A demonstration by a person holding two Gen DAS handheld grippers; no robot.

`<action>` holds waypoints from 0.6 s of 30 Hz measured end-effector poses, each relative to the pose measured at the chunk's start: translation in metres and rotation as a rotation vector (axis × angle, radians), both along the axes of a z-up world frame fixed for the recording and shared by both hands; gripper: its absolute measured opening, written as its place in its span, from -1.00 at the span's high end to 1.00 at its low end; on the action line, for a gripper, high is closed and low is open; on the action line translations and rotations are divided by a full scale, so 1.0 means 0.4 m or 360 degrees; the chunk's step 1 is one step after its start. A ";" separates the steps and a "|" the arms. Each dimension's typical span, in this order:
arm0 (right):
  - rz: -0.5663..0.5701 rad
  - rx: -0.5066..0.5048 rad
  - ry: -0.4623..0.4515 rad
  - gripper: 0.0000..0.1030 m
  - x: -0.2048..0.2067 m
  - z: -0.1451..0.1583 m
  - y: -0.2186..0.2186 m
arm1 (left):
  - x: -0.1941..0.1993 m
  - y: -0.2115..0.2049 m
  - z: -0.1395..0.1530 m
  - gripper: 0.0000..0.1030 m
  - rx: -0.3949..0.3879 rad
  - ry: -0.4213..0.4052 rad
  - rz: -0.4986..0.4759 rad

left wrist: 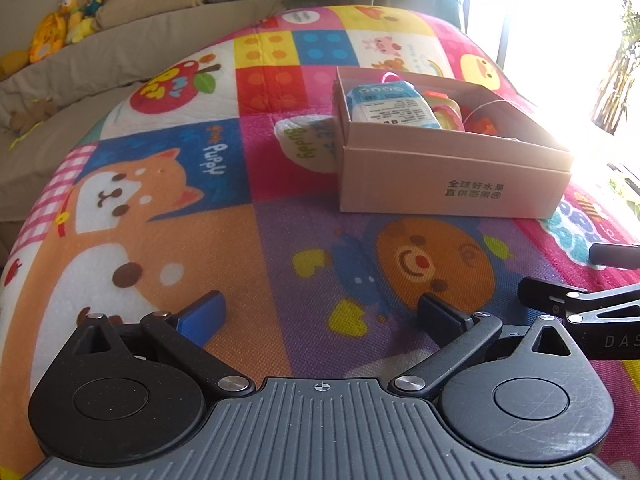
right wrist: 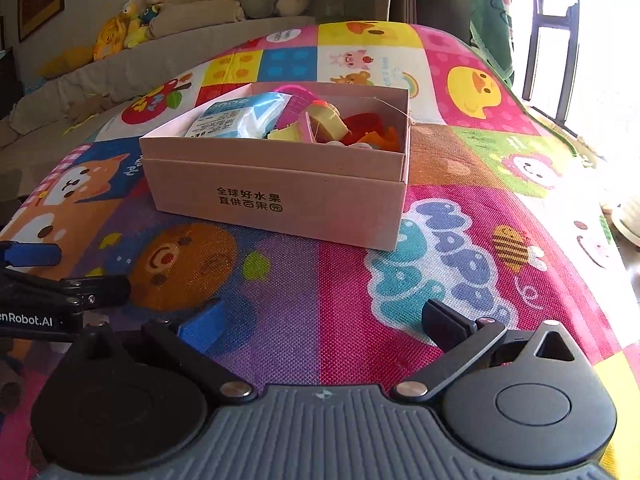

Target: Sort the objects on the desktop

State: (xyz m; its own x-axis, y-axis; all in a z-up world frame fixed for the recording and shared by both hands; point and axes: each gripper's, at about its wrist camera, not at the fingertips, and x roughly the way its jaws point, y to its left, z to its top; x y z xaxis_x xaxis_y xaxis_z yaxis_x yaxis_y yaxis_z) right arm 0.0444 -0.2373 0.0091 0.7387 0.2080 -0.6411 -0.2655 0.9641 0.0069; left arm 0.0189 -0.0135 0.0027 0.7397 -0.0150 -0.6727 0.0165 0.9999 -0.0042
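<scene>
Left wrist view: my left gripper (left wrist: 320, 312) and right gripper (right wrist: 320, 320) hang spread wide and hold nothing over the colourful mat (left wrist: 280, 240); the box (left wrist: 452, 184) of toys sits ahead, a sofa (left wrist: 120, 48) behind.

Plush toys (left wrist: 76, 16) along the sofa (left wrist: 120, 52) beyond the playmat (left wrist: 240, 220)

The mat-covered surface (left wrist: 280, 240) lies bare between both tongs and the box (right wrist: 280, 200), the one obstacle ahead. The box's top is open, but a blue packet (right wrist: 236, 116) and toys (right wrist: 328, 124) fill much of it. To the right of the box the surface (right wrist: 480, 200) is bare.
</scene>
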 end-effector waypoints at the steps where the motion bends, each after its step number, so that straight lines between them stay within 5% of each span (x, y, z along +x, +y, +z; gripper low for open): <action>1: 0.0000 0.0005 0.0001 -1.00 0.000 0.000 -0.001 | 0.001 0.001 0.000 -1.00 0.0001 0.0001 0.0001; 18: -0.0001 0.0006 -0.0001 -1.00 -0.001 -0.001 -0.001 | 0.000 0.001 0.000 -1.00 0.0000 0.0001 0.0000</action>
State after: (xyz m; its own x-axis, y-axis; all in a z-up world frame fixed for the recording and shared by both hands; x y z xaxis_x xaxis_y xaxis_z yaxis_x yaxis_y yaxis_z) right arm 0.0442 -0.2376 0.0086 0.7390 0.2103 -0.6401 -0.2651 0.9642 0.0107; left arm 0.0191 -0.0133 0.0026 0.7394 -0.0149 -0.6731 0.0165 0.9999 -0.0040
